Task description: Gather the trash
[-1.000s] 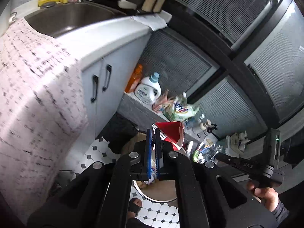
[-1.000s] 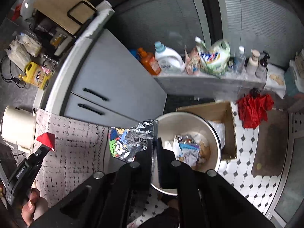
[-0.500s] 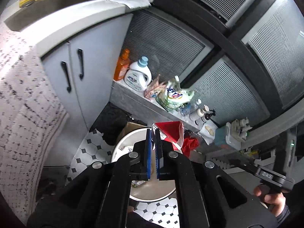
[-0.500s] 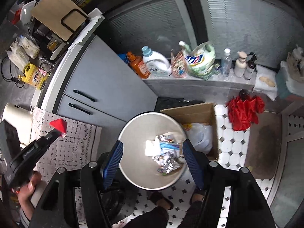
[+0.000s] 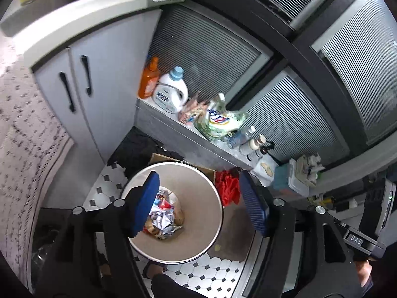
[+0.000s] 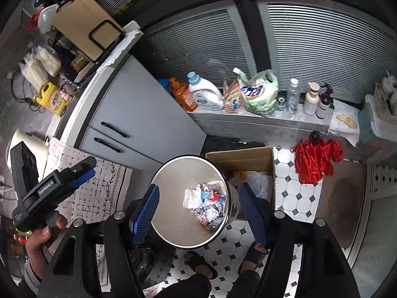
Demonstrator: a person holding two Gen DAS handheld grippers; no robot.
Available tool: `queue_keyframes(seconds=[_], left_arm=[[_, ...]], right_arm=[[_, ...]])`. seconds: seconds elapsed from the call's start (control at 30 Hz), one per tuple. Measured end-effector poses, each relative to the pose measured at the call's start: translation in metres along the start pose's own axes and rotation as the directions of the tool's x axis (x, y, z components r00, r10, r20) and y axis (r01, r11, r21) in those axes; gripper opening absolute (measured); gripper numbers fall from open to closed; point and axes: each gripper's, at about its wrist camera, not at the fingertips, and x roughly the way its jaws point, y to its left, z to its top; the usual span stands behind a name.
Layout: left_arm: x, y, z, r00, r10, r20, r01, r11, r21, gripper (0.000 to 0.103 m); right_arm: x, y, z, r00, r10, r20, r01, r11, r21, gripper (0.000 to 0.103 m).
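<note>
With the left gripper (image 5: 198, 198) opening and the right gripper (image 6: 198, 207) spread, both empty above the bin (image 5: 213, 238) at lower centre, we judge the drop done; next, fetch more trash.

The left gripper (image 5: 198, 198) is opening, its red carton dropped into the trash bin (image 5: 213, 223) with the right gripper's (image 6: 198, 211) foil wrapper.
</note>
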Motion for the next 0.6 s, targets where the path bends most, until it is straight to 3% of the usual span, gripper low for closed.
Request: queue_keyframes(seconds=[0.1, 0.33, 0.6], left_arm=[[-0.022, 0.002, -0.002, 0.999, 0.041, 0.027, -0.040, 0.999, -0.019, 0.072], [-0.090, 0.011, -0.009, 0.987, 0.101, 0.129, -0.096, 0.994, -0.042, 0.090], [-0.171, 0.027, -0.025, 0.959, 0.156, 0.235, -0.146, 0.987, -0.060, 0.096]], right_arm=[[-0.001, 0.005, 0.004, 1.000, 0.017, -0.014, -0.017, 0.999, -0.034, 0.073], [-0.013, 0.037, 0.006, 0.997, 0.069, -0.020, -0.071, 0.990, -0.121, 0.087], [-0.046, 0.096, -0.002, 0.993, 0.104, 0.047, -0.092, 0.974, -0.206, 0.095]])
